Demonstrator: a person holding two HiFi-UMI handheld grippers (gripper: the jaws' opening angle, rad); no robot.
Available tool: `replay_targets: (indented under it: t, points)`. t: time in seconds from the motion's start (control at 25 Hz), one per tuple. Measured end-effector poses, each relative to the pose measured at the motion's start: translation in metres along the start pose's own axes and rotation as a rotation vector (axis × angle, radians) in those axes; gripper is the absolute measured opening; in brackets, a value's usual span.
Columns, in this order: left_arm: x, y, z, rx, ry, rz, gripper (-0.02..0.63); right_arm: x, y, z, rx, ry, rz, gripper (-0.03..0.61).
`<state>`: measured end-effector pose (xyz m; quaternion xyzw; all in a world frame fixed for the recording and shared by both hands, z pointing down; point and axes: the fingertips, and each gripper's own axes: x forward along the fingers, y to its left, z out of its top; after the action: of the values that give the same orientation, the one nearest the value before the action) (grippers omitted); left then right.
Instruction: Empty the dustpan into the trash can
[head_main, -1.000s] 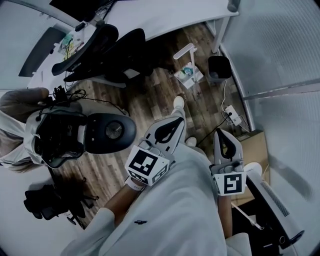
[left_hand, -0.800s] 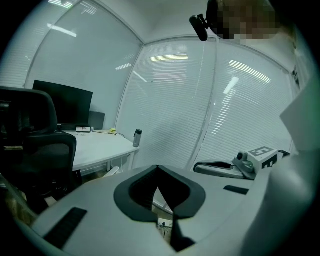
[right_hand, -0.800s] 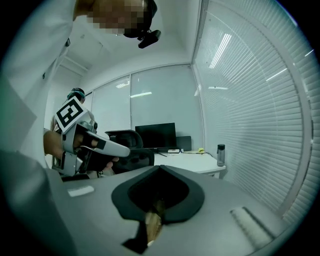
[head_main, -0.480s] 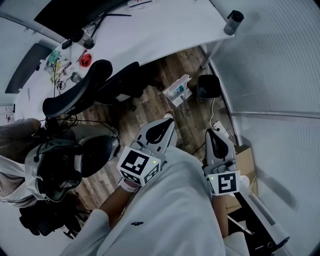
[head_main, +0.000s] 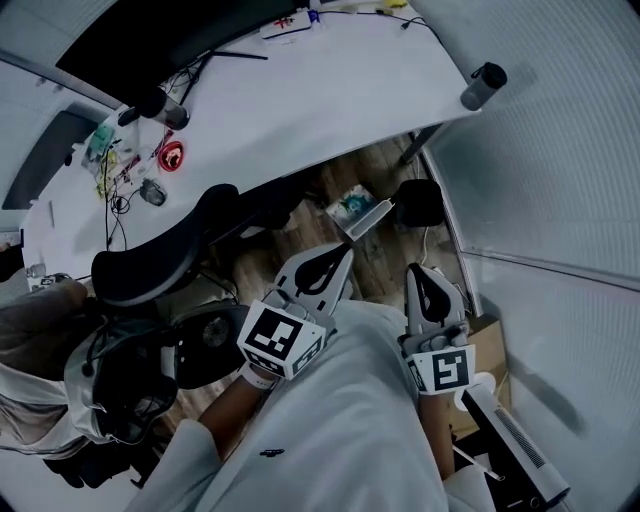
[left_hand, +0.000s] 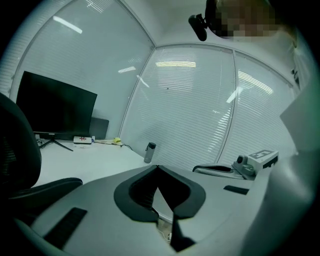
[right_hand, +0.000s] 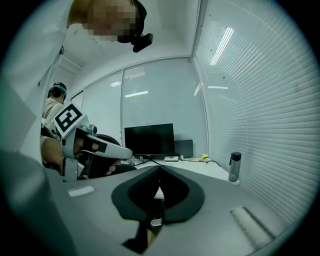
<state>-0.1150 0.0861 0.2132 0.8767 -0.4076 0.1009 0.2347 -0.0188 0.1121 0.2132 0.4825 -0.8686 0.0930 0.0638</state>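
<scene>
As both hands have come forward over the last second, the dustpan (head_main: 352, 205) and black trash can (head_main: 418, 203) now lie closer.

Left hand-held gripper (head_main: 346, 252): jaws together, empty. The dustpan is on the floor just ahead of its tips, by the counter (head_main: 300, 100) edge.

Right hand-held gripper (head_main: 419, 271): jaws together, empty. The trash can is ahead of it, beside the dustpan.

Approach only so far; the jaws must open before pickup.

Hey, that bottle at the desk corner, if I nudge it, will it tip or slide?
The bottle looks tall and narrow, so a push up high would probably tip it. It stands close to the corner of the desk, so it may fall off. Its round body would likely roll.
</scene>
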Motion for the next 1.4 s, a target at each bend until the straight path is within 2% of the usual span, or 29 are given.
replay_targets:
  t: [0.16,0.6,0.88,1.2,1.4]
  points:
    - [0.005,0.035,0.003,-0.014,0.006,-0.011,0.008,0.039,0.014,-0.001,-0.027,0.017,0.016,0.011]
    - [0.027,0.016,-0.016,-0.018,0.076,-0.005,0.008,0.025,-0.023,-0.017,-0.013,0.049,0.017,0.011]
    - [0.051,0.007,-0.038,0.015,0.15,-0.012,0.008,0.028,-0.04,-0.028,0.031,0.039,0.016,0.011]
    - [0.079,0.015,-0.072,0.029,0.226,0.012,0.008,0.045,-0.063,-0.066,0.047,0.067,0.045,0.011]
    - [0.099,0.018,-0.093,0.056,0.286,-0.006,0.009,0.058,-0.07,-0.093,0.075,0.087,0.081,0.011]
